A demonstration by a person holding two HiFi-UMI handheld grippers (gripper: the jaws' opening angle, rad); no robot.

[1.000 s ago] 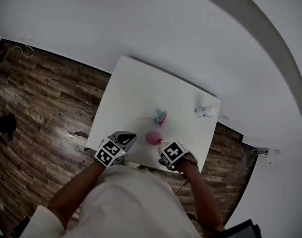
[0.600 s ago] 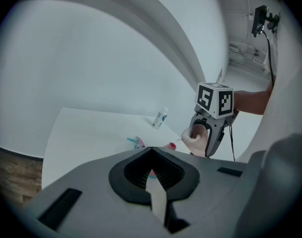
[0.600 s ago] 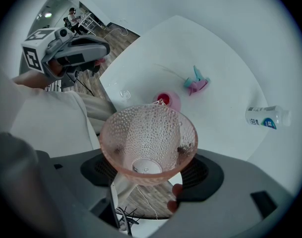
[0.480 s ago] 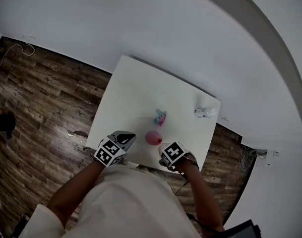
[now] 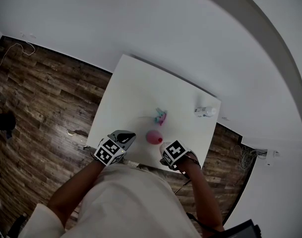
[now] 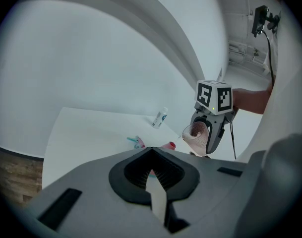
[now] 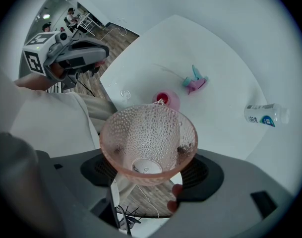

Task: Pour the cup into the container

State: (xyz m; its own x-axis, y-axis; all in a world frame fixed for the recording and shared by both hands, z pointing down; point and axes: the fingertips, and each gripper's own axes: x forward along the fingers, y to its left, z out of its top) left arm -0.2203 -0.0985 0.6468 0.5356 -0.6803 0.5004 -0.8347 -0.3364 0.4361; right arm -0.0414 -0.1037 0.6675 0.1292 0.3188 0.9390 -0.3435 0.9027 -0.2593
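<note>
- The white table (image 5: 141, 93) stood on a wood floor (image 5: 36, 98). Only the head view showed the floor around it and the person's light sleeves (image 5: 116, 202) below.
- The left gripper (image 5: 128, 135) hung over the table's near edge. Its own view showed the jaws pressed together with nothing between them (image 6: 151, 175), which the head view could not show.
- The right gripper (image 5: 163, 144) sat just right of the container. Its own view showed the jaws pinching a pink dimpled cup (image 7: 148, 143) by the lower wall, the mouth open toward the camera.
- The left gripper view gave the cup's side (image 6: 196, 133): raised and tipped, mouth leaning toward the table. In the head view the cup was hidden.
- A small bottle (image 5: 205, 111) lay on its side near the table's far right corner, well apart from the rest.
- The pink container (image 5: 153, 137) stood on the table between the grippers. In the right gripper view it sat just past the cup's lip (image 7: 166, 100).
- A small teal-and-pink object (image 5: 160, 117) lay near it, farther in.
- Against the head view a second earlier, both grippers and every object kept their places.
</note>
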